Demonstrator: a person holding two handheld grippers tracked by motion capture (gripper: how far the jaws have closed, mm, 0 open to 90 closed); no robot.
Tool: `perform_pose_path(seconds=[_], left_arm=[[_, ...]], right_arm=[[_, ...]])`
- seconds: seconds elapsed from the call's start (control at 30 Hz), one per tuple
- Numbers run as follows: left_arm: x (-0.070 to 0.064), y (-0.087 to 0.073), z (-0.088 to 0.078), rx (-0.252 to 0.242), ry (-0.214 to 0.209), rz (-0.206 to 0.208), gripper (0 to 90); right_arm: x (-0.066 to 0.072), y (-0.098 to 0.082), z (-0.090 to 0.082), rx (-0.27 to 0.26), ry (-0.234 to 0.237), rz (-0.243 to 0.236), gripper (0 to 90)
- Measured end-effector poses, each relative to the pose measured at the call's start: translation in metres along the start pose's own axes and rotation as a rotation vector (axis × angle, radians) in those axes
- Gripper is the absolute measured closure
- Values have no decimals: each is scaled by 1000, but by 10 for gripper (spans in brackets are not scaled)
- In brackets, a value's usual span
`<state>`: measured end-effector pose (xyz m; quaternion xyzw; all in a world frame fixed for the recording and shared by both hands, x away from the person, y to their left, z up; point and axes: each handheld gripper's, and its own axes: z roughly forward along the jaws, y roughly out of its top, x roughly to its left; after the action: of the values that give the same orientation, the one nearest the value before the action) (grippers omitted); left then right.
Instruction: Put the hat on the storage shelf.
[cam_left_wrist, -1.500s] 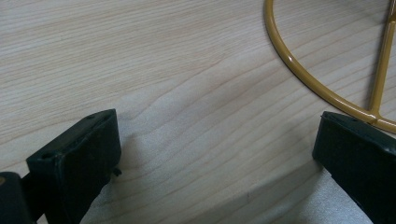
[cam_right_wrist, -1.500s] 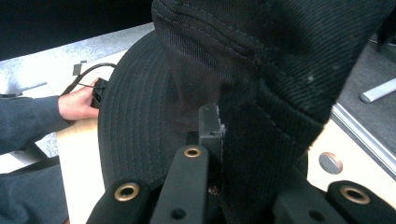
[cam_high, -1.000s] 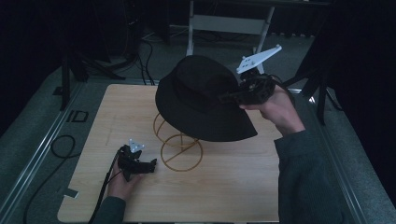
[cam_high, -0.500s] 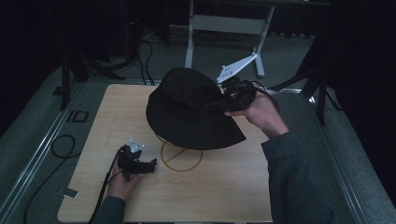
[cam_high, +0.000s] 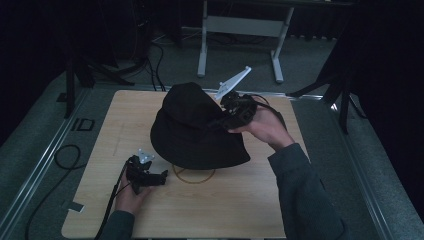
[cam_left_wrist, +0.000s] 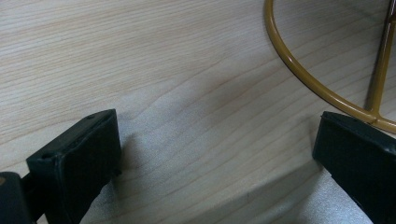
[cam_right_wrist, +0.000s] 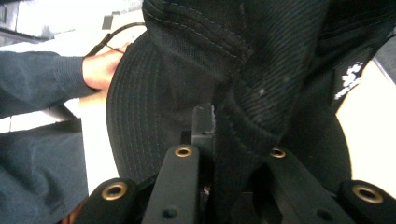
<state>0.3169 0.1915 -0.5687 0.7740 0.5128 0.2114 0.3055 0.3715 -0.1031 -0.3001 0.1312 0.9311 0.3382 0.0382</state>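
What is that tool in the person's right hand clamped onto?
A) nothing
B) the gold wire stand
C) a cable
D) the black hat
D: the right gripper pinches a fold of the black hat, seen up close between its jaws in the right gripper view.

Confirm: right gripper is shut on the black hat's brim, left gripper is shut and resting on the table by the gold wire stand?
Not quite. The left gripper is open: the left gripper view shows its jaws wide apart over bare table beside the gold wire stand. The right gripper is indeed shut on the black hat.
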Motion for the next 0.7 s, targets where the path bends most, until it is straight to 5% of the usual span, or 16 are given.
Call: perform_pose_path(seconds=[0.27, 0.4, 0.57, 0.7], left_arm=[[0, 0, 0, 0, 1, -1, 13], [0, 0, 0, 0, 3, 1, 13], [0, 0, 0, 1, 1, 1, 13], [0, 0, 0, 1, 1, 2, 13]], right_arm=[[-4, 2, 20, 56, -46, 46, 606], [-7, 2, 20, 31, -58, 87, 500], [-5, 2, 23, 64, -73, 112, 275], [-5, 0, 21, 75, -91, 134, 186]])
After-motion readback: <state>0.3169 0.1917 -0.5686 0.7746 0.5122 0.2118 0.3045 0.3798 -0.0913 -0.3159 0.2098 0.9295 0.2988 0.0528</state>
